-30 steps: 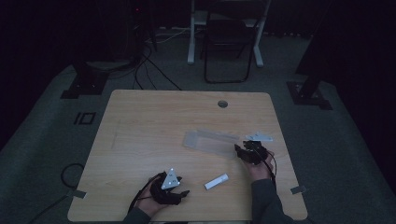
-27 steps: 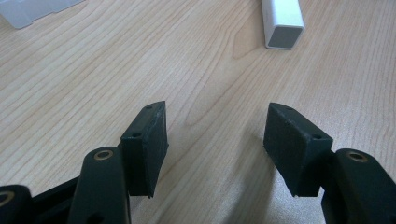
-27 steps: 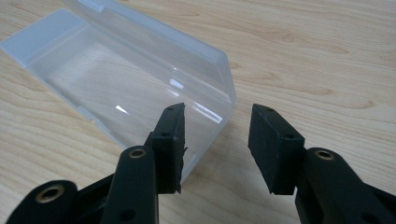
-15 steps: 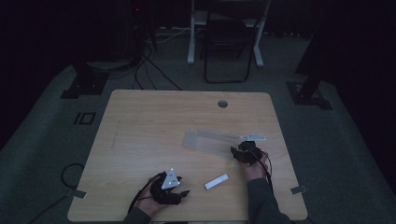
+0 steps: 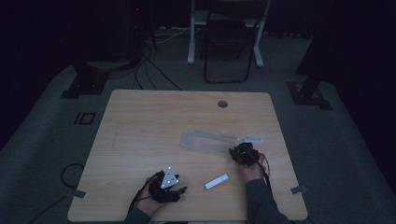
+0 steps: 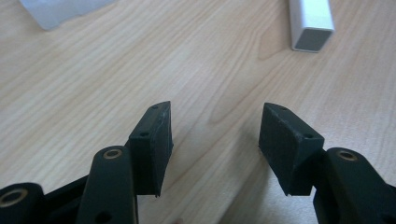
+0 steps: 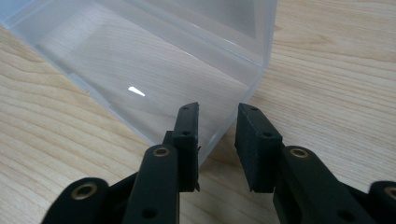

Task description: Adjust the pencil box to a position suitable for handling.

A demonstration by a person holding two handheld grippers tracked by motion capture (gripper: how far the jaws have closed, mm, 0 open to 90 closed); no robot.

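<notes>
A clear plastic box [image 5: 208, 141] lies open-topped on the wooden table [image 5: 149, 126], right of centre. My right gripper [image 5: 233, 152] is at its right end. In the right gripper view the jaws stand a little apart, astride the near corner wall of the clear box [image 7: 154, 70]; the right gripper [image 7: 217, 109] is open, with a gap still showing beside the wall. A small white bar [image 5: 217, 181] lies near the front edge. My left gripper [image 5: 177, 190] rests low on the table to its left, and the left gripper [image 6: 215, 109] is open and empty, facing the white bar [image 6: 310, 23].
A round cable hole [image 5: 222, 103] sits near the table's far edge. Beyond the table stand a dark folding chair [image 5: 229, 46] and white frame legs. Cables [image 5: 149, 60] run over the dark floor at the back left. A corner of the clear box [image 6: 60, 9] shows ahead of the left jaws.
My right gripper has moved a little left, up to the right end of the clear box. The left gripper and the white bar have stayed put.
</notes>
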